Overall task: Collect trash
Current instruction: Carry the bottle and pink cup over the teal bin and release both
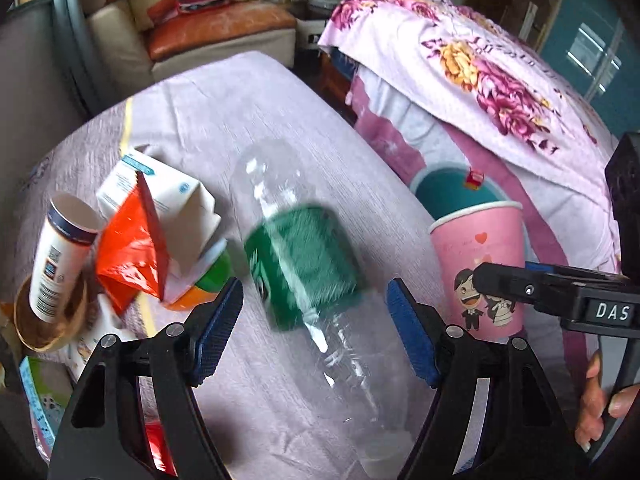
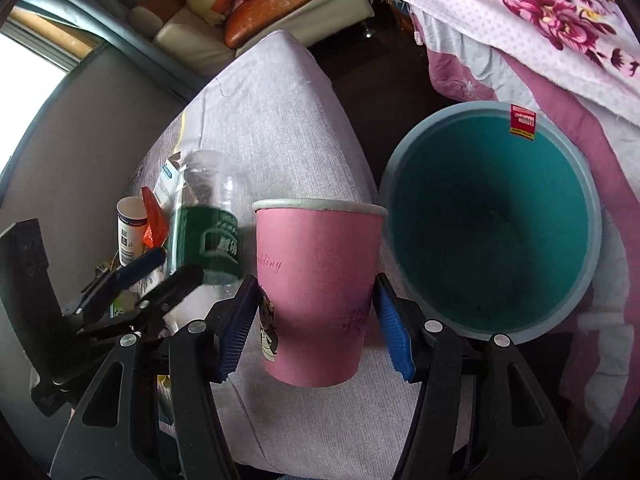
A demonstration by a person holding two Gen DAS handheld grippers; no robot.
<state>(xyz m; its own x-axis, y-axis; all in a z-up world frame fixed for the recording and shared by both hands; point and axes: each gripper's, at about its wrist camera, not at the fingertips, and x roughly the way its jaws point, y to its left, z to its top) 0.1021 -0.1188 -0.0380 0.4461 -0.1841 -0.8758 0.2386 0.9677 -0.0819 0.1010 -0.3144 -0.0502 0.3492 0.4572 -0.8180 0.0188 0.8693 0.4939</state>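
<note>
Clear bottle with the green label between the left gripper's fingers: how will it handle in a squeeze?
The clear plastic bottle looks empty, no liquid visible, so probably very light. Its thin see-through wall will likely dent and crackle under the left gripper, so the grip may feel springy. Smooth and round, it could slip or roll on the cloth-covered table if released.
</note>
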